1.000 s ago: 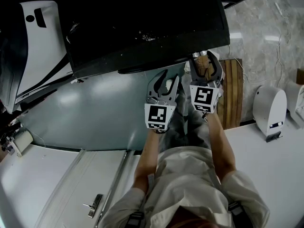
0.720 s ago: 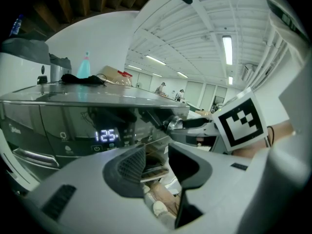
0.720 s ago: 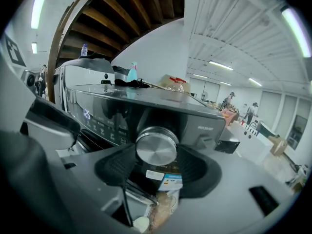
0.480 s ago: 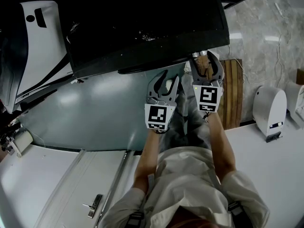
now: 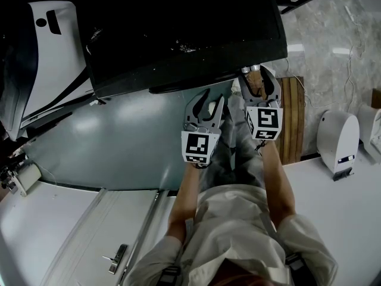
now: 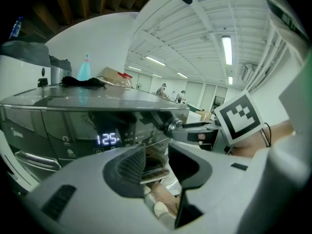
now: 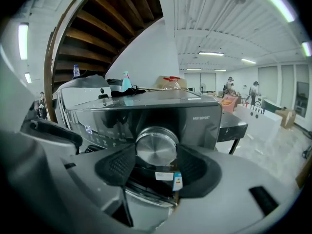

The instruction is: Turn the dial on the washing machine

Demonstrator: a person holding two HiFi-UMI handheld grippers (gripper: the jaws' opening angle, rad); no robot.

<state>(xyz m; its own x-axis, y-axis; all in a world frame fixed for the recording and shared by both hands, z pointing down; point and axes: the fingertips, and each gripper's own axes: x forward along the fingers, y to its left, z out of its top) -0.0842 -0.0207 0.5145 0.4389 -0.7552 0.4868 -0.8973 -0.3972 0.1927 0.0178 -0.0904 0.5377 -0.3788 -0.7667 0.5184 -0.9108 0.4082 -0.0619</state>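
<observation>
Brushed metal and round, the dial [image 7: 156, 146] sits at the right end of the dark washing machine's [image 7: 161, 104] control panel [image 7: 114, 123]. We have our right gripper [image 7: 156, 156] closed on it, pinching it from both sides. Our left gripper [image 6: 155, 152] hangs just left of the right one, jaws apart with nothing between them. Further left on the panel, the display [image 6: 108, 139] glows white.

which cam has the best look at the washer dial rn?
Right gripper view: the dial sits face-on, centred between the right gripper's pads. Left gripper view shows it small and side-on, off to the side. Head view: the gripper covers it; can't make it out.
</observation>
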